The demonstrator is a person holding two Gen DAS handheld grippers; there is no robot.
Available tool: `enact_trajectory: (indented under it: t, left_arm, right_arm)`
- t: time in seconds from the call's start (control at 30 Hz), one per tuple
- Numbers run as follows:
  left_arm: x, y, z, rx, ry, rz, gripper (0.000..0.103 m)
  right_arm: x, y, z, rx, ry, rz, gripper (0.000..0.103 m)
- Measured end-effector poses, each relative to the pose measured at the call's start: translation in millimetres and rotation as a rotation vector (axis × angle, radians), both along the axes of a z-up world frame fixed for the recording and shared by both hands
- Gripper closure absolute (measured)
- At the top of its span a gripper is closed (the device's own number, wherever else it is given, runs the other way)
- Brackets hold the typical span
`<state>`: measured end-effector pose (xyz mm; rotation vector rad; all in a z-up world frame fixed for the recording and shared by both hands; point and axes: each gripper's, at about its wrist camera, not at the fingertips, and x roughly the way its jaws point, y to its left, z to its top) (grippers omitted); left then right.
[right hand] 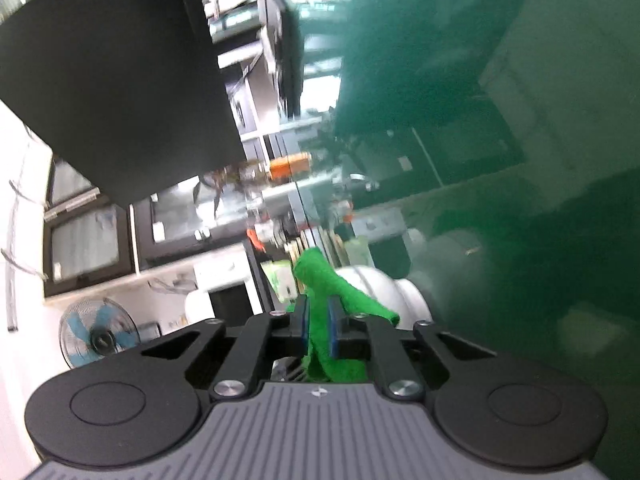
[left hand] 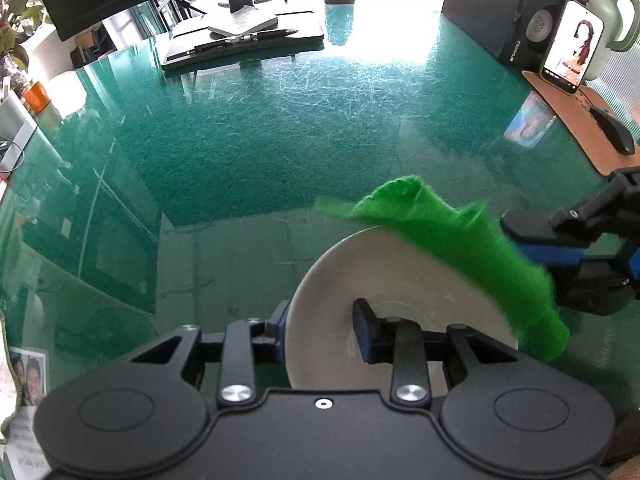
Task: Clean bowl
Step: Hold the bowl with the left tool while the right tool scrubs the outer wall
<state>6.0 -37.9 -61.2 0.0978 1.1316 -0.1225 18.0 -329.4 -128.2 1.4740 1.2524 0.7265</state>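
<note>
Your left gripper [left hand: 320,330] is clamped on the rim of the shallow white ceramic bowl [left hand: 340,276], one finger inside and one outside, the bowl sitting on the glass-topped green desk [left hand: 248,136]. Your right gripper [right hand: 318,330] comes in from the bowl's right side, pinching a bright green fleecy cloth [right hand: 320,292] that drapes across the bowl's far rim.

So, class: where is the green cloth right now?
In the left wrist view, the green cloth lies draped over the white ceramic bowl's right rim, pinched by the right gripper on the right.
</note>
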Motion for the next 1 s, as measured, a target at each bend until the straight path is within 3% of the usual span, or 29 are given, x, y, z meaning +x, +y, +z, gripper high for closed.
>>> enact_trajectory:
  t: [0.23,0.27,0.33,0.57,0.73,0.8,0.93,0.97,1.0]
  left_arm:
    - [0,0,0,0.0,-0.001,0.001,0.071]
    - [0,0,0,0.0,-0.001,0.001,0.071]
    - [-1,0,0,0.0,-0.002,0.001,0.07]
    - [-1,0,1,-0.004,-0.003,0.004,0.07]
    - [-1,0,1,-0.002,-0.004,0.003,0.07]
    - [-1,0,1,-0.002,-0.004,0.003,0.07]
    - [-1,2,0,-0.007,-0.006,0.004,0.07]
    - [-1,2,0,-0.01,-0.007,0.005,0.07]
    - [-1,3,0,-0.013,-0.008,0.007,0.07]
  right_arm:
    - [5,6,-3,-0.067,-0.013,0.002,0.089]
    - [5,5,-3,-0.08,-0.016,-0.005,0.087]
    - [5,2,-4,-0.098,-0.016,-0.024,0.069]
    - [1,-9,-17,0.016,0.031,-0.119,0.057]
    - [12,5,-6,-0.07,-0.032,-0.033,0.054]
    - [16,16,-2,-0.125,-0.058,0.017,0.057]
    - [15,20,-8,-0.145,-0.028,0.032,0.075]
    - [15,20,-11,-0.147,-0.018,0.032,0.09]
    - [13,19,-14,-0.132,-0.003,0.023,0.095]
